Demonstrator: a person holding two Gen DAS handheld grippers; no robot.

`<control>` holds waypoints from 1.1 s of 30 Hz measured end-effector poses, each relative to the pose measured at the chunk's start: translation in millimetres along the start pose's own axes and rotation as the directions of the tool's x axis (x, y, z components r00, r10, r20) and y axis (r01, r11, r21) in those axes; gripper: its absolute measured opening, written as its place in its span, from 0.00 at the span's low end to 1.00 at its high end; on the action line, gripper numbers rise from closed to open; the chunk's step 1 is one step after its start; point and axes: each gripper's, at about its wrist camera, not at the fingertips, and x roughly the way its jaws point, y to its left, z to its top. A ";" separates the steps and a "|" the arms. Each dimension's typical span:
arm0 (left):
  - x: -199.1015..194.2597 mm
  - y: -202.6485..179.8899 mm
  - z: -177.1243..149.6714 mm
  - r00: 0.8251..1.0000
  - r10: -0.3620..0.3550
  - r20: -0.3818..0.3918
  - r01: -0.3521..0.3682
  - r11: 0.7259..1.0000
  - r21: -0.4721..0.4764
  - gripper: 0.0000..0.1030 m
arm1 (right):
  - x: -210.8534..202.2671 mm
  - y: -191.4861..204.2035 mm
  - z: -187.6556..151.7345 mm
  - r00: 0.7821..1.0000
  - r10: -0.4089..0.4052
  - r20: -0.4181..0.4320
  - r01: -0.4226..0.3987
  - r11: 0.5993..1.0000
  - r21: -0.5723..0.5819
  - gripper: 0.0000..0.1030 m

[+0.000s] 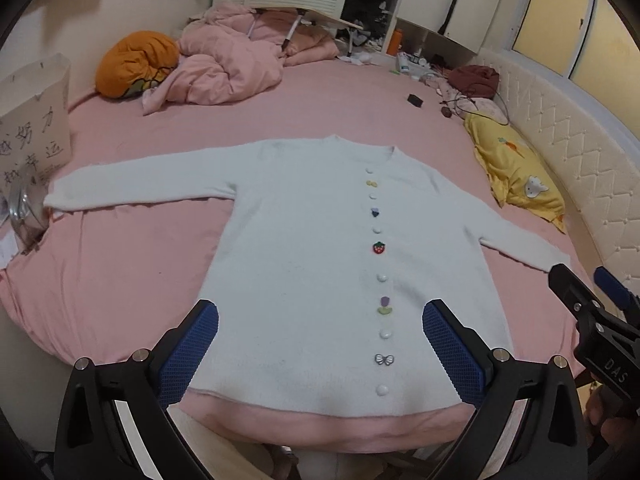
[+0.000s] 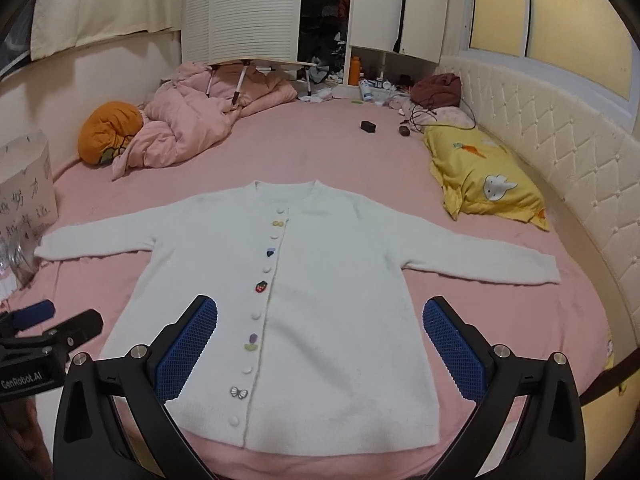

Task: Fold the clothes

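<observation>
— So, nearest first: how do the two tools stand?

— Left hand-held gripper [image 1: 320, 350] is spread wide, its blue pads [image 1: 188, 354] holding nothing, hovering over the near hem. Right hand-held gripper [image 2: 320, 350] is the same: wide apart, empty, above the lower part of the garment. Each one shows at the edge of the other's view, so they sit side by side, apart from one another.

— And the garment?

— A white cardigan [image 2: 312, 300] lies flat and face up on the pink bed [image 2: 320, 152], hem towards the near edge, collar pointing away. Both sleeves are stretched straight out to the sides. It is buttoned, with a row of buttons [image 1: 380, 248] down the front, plain white ones alternating with small shaped ones, among them a strawberry and a bow.

— Anything beside it?

— A yellow pillow [image 2: 488, 184] lies past the right sleeve, against the padded headboard [image 2: 560, 152]. A white paper bag [image 1: 36, 120] with writing stands near the left cuff.

— Farther back?

— A crumpled pink quilt [image 2: 188, 128] with an orange cushion [image 2: 106, 132] next to it, a small dark box [image 2: 368, 126] on the sheet, then a white wardrobe [image 2: 400, 4] behind the bed.
</observation>
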 end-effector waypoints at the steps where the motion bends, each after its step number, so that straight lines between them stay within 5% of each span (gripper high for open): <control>1: -3.1 -3.7 -4.9 1.000 0.003 0.001 -0.003 1.000 0.012 0.99 | 0.9 0.9 0.6 1.000 0.004 -0.002 -0.004 1.000 0.002 1.00; 8: 5.3 11.0 -2.1 1.000 -0.018 -0.014 0.018 1.000 0.013 0.99 | 7.1 0.1 2.2 1.000 0.013 -0.010 -0.013 1.000 0.006 1.00; 15: 13.4 97.3 15.4 0.999 -0.045 0.022 0.049 0.978 -0.201 0.99 | 22.7 6.7 2.8 0.999 0.019 -0.048 -0.020 1.000 -0.023 1.00; 17: 20.0 136.4 17.0 0.994 -0.097 0.044 0.106 0.947 -0.304 0.99 | 29.3 10.6 0.8 0.998 0.025 -0.065 -0.027 0.999 -0.027 1.00; 20: 35.3 204.1 12.8 0.973 -0.202 0.113 0.231 0.852 -0.470 0.99 | 40.0 19.0 -3.9 0.994 0.036 -0.103 -0.040 0.998 -0.046 1.00; 24: 56.3 298.0 2.8 0.974 -0.134 0.184 0.219 0.774 -0.594 0.99 | 49.9 31.1 -8.0 0.989 0.056 -0.140 -0.067 0.995 -0.076 1.00; 29: 90.9 383.1 -1.2 0.910 -0.201 0.361 0.402 0.637 -0.658 0.93 | 63.3 44.6 -9.9 0.982 0.048 -0.180 -0.068 0.992 -0.105 1.00; 33: 127.4 429.5 8.8 0.902 -0.173 0.397 0.419 0.580 -0.699 0.83 | 72.0 56.7 -12.0 0.978 0.027 -0.206 -0.055 0.990 -0.133 1.00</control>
